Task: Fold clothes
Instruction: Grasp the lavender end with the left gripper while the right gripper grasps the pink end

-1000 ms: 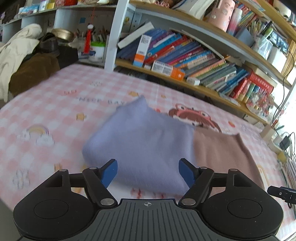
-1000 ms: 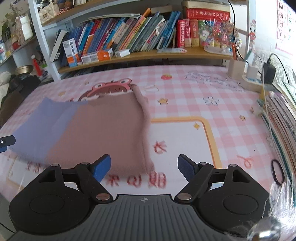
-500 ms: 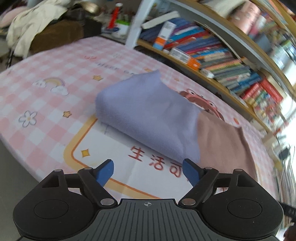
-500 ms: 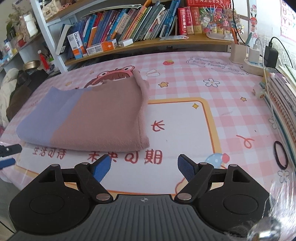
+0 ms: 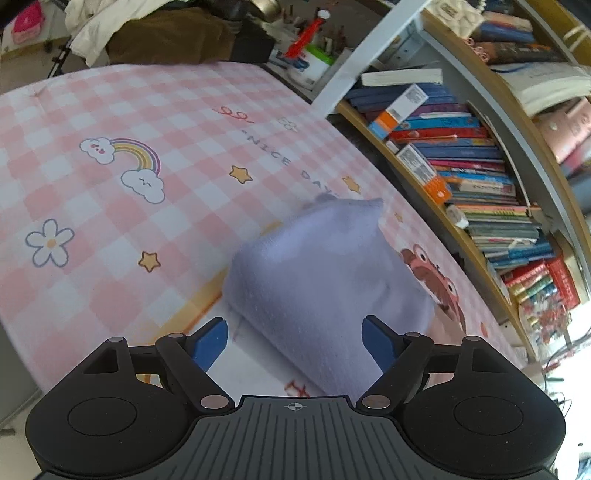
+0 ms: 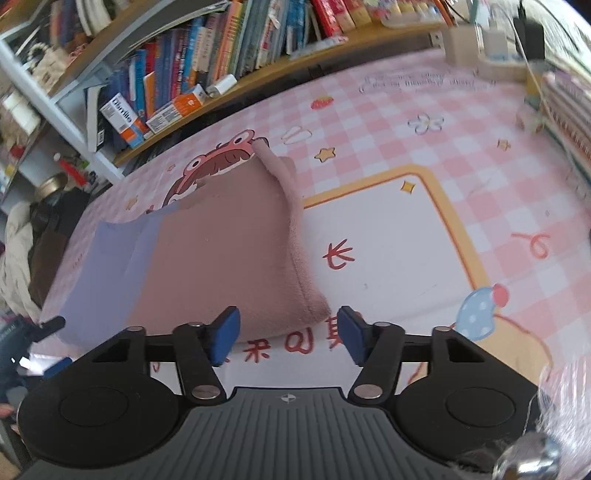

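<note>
1. Folded fleece garment, lilac at one end (image 5: 325,280) and dusty pink at the other (image 6: 229,251), lying flat on the mat's white centre panel, already doubled into a long rectangle.
2. Left gripper (image 5: 295,341) spread wide, blue pads either side of the lilac end's near edge, not pressing on it. Jaws just eased slightly inward, cloth between them.
3. Right gripper (image 6: 288,334) half open at the pink near corner, jaws just closing, pads not yet on the fabric.
4. Risk: pinching only the top layer at either end, so that the fold peels apart on lifting. Cause: thick stacked edges and pads riding high.
5. Risk: uneven lift, one end gripped and the other not, leaving the rectangle skewed or dragged across the mat.
6. Risk: soft fleece slipping from a shallow corner grip.
7. Surface: pink-and-white checked cartoon mat (image 5: 110,122) with rainbow, stars and flowers, and an orange-bordered white panel (image 6: 391,236).
8. Beyond: wooden bookshelf crammed with leaning books (image 5: 461,147) along the far edge; pile of cream and brown clothing (image 5: 147,33) at the far left; power strip with plugs (image 6: 487,48) and stacked notebooks to the right.
</note>
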